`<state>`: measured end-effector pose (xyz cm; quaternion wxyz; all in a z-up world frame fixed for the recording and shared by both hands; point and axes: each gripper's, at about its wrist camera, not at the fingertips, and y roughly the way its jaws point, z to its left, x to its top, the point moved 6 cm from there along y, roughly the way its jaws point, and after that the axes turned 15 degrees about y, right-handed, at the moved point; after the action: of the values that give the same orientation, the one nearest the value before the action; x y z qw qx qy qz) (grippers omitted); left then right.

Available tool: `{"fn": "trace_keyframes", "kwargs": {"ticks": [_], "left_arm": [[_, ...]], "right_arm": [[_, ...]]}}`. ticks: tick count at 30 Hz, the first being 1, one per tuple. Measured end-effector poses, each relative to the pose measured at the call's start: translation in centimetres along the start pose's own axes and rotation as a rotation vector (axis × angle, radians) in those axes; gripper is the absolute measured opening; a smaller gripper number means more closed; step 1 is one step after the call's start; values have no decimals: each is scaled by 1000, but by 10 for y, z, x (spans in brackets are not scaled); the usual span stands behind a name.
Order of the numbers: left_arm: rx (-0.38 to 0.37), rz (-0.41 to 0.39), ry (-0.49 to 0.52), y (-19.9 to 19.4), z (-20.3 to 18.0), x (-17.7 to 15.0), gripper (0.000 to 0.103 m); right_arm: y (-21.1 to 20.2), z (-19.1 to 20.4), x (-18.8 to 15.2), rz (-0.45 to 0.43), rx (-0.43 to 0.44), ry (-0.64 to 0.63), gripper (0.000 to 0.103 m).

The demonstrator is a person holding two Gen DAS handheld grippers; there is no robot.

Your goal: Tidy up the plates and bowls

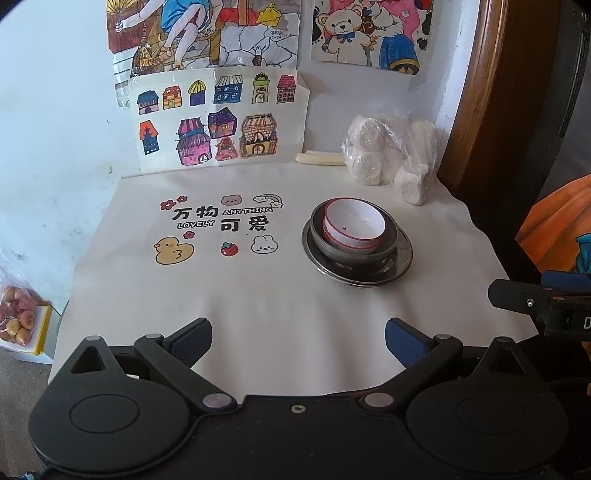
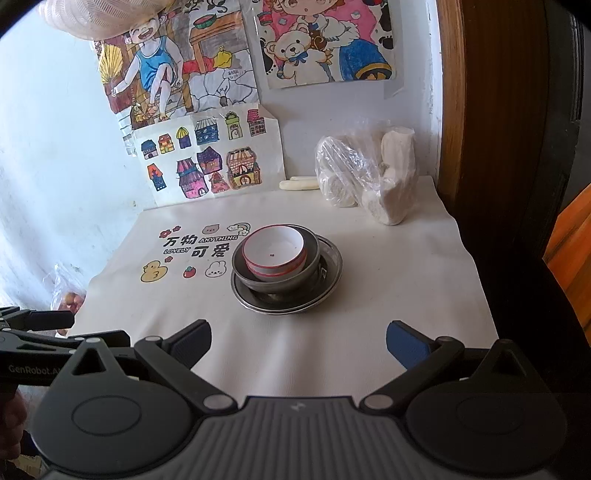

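Both the left gripper [image 1: 298,341] and right gripper [image 2: 298,343] hang spread and empty; a white bowl [image 2: 274,253] nests in a grey bowl [image 2: 312,258] atop plates [image 2: 330,275] mid-table, apparently sorted already, leaving only withdrawal.

Small bowl [image 1: 354,226] sits inside larger bowl [image 1: 352,243]; both on plate [image 1: 402,254], right of centre on the desk [image 1: 277,302]. Printed cloth motif [image 1: 221,229] lies left of the stack. Far right corner: plastic bag [image 1: 391,158] against the wall; a stick-like piece [image 1: 320,158] just left of it. House drawing [image 1: 218,118] leans at the far edge, left of that piece. Two posters [image 1: 207,33] hang above. Left claw [image 1: 298,343] and right claw [image 2: 298,345] hang at the near edge, spread wide, well apart from the stack.
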<state>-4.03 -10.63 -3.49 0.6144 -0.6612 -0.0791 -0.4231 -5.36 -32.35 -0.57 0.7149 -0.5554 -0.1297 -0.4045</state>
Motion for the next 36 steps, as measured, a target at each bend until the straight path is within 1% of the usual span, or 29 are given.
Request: {"fn": "trace_keyframes", "kwargs": {"ticks": [13,36], "left_arm": [[-2,-12,-1,-2,0,3,100],[-7,-10,0,1,-3,3,101]], "right_arm": [[-1,1,0,1,-1,-2,103],[3,-8,2,18,-3,5,103]]}}
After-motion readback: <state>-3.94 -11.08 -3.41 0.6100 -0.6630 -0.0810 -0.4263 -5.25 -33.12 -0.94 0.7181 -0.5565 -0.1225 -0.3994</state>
